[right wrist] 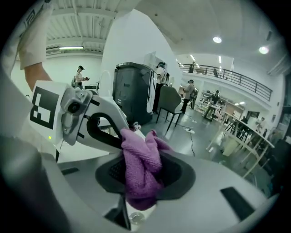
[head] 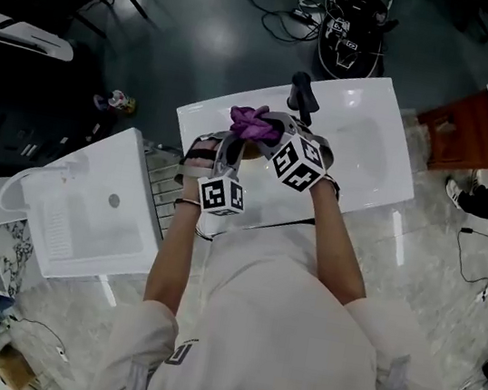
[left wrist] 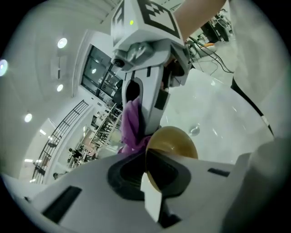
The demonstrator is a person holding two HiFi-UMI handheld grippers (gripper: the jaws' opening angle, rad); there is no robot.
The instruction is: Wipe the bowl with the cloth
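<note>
The left hand-held gripper (left wrist: 148, 177) is pressed together on the rim of the bowl (left wrist: 175, 142). The wall is pinched edge-on between the jaws, and the golden body stands out ahead of them, lifted clear of the white surface (head: 370, 154). The bowl is judged stiff, smooth and fairly light. A rim pinch of this kind may slip or let the bowl pivot under sideways pressure, so a deep bite on the rim is to be preferred. Just beyond the rim, the cloth (right wrist: 142, 170) is clamped in the shut jaws of the right hand-held gripper (right wrist: 136, 205), with a bunched purple wad left protruding in front of them. Whether the wad actually touches the bowl cannot be settled, since the contact is hidden. The cloth is judged soft, limp and light, and is best taken through its gathered middle so that a thick pad is presented.
</note>
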